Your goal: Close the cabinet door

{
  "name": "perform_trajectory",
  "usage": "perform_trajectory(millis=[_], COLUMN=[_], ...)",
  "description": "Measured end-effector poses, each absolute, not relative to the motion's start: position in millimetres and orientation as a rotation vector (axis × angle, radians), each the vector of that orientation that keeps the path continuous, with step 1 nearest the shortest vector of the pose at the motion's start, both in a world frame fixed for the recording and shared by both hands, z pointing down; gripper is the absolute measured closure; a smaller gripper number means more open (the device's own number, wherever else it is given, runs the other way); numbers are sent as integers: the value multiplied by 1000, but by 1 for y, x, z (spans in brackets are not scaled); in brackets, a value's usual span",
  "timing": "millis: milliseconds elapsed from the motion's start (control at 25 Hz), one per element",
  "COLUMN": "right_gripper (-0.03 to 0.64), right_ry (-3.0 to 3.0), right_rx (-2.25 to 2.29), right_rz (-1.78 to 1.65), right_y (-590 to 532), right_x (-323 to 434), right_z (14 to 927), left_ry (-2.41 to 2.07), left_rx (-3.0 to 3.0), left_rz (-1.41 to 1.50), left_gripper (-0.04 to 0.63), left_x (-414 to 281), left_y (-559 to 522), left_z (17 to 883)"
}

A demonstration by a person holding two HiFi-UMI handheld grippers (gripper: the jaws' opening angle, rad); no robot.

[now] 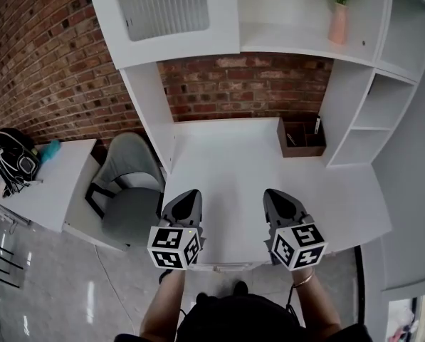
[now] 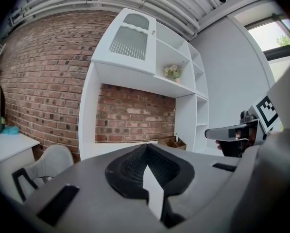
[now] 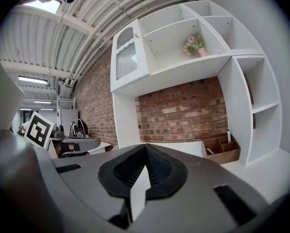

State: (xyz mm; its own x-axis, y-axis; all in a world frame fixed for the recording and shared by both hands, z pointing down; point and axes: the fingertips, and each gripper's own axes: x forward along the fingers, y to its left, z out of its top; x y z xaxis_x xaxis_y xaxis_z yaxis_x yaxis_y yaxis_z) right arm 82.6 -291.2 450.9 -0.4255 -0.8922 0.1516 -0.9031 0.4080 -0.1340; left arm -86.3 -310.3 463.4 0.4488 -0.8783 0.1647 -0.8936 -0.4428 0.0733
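Grey plastic and black ribbed pads up close: the left gripper (image 2: 145, 148) has its jaws pressed together with nothing between them. The right gripper (image 3: 145, 147) is the same, tips meeting and empty. Both hover side by side, low over the near edge of the white desk top (image 1: 226, 162), well short of any target.

Moving outward, a brown wooden organiser box (image 1: 301, 135) sits at the back right of the desk against the white shelving unit (image 1: 354, 105), with the red brick wall (image 1: 240, 84) behind it. A grey padded chair (image 1: 127, 191) stands off to the left.

Up top is what we came for: the white cabinet door with a ribbed glass panel (image 1: 162, 9), on the upper left compartment, high above both grippers. A pink vase with a green plant (image 1: 338, 23) sits on the open shelf to its right. How far ajar the door stands I cannot tell from here.

My read is that this is a light, stiff panel that swings easily on its hinges, so no clamping is needed. The shut jaw tips should do as a pusher. The glass is the fragile part, so contact belongs on the painted frame, near the edge away from the hinges. That paint looks smooth, so a square, gentle push seems wiser than a glancing one. The left gripper looks the nearer candidate.
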Motion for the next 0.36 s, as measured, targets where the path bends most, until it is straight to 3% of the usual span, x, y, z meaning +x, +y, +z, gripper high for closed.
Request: perform_trajectory(millis=[360], right_gripper=[615], right_ry=[-2592], right_rx=[1643], right_rz=[292], right_y=[-295], right_x=[89], right_z=[458], left_ry=[-1555], left_rx=[2517], left_rz=[198], left_gripper=[588], left_x=[-81], left_y=[-314], left_z=[482])
